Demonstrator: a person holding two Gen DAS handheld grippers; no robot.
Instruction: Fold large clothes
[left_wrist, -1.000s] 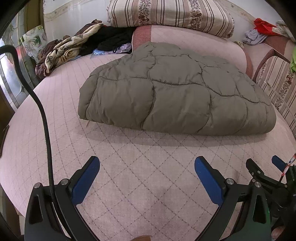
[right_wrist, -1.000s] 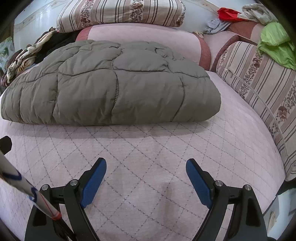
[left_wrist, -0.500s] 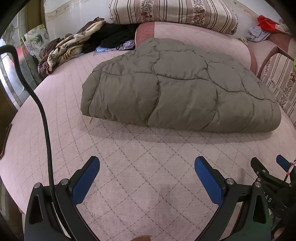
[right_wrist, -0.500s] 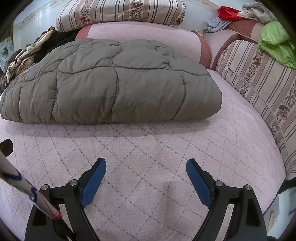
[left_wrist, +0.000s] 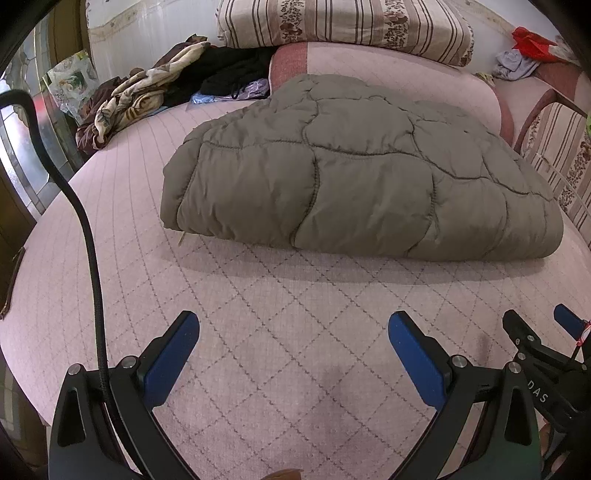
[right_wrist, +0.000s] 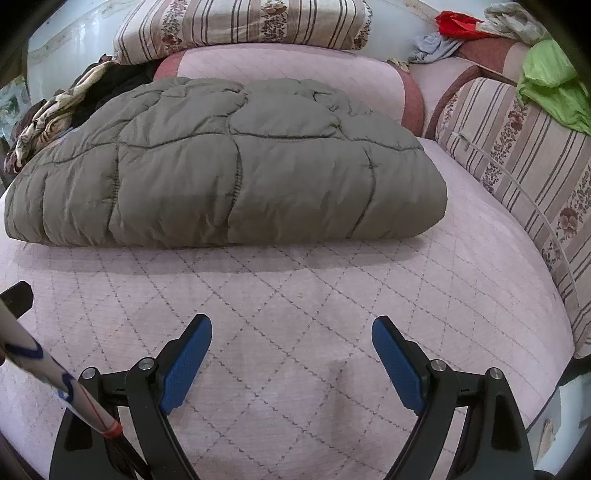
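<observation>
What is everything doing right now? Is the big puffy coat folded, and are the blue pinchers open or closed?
Puffy coat: folded into a thick bundle, lying on the pink bed, held by nothing.
Left gripper: open, empty, above the bed.
Right gripper: open, empty, above the bed.
Striped pillow: lying on the headboard.
Clothes pile: crumpled, unfolded.

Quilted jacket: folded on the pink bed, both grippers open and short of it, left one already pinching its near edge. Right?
Not quite. The left gripper pinches nothing: in the left wrist view its jaws stand open over bare pink bed, short of the quilted jacket. The right gripper is likewise open and short of it.
</observation>
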